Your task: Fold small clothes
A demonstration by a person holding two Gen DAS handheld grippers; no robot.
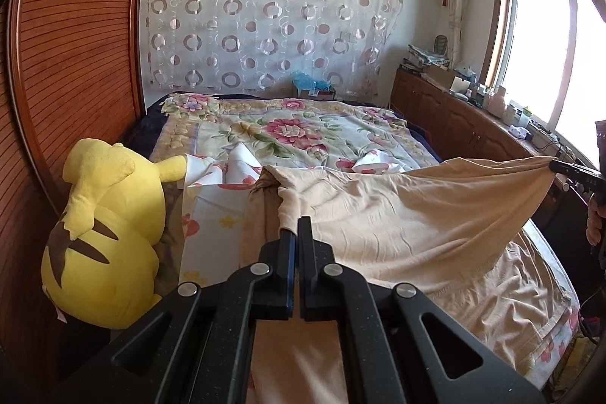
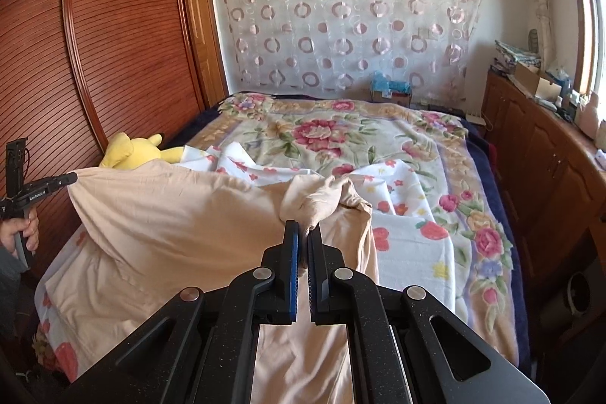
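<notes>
Peach cotton garment [image 1: 397,214] is being held stretched above the floral-quilted bed [image 1: 303,127], its long axis running between the black left gripper [image 1: 295,230] and black right gripper [image 2: 303,233], each clamped on one bunched top corner; the lower part is being left draped on the bed.

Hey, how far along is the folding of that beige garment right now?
Early. Done: the left gripper and right gripper each pinch a corner. In hand: the beige garment is lifted and stretched between them over the bed. Left: no fold shows yet; it has to be laid down and folded.
</notes>
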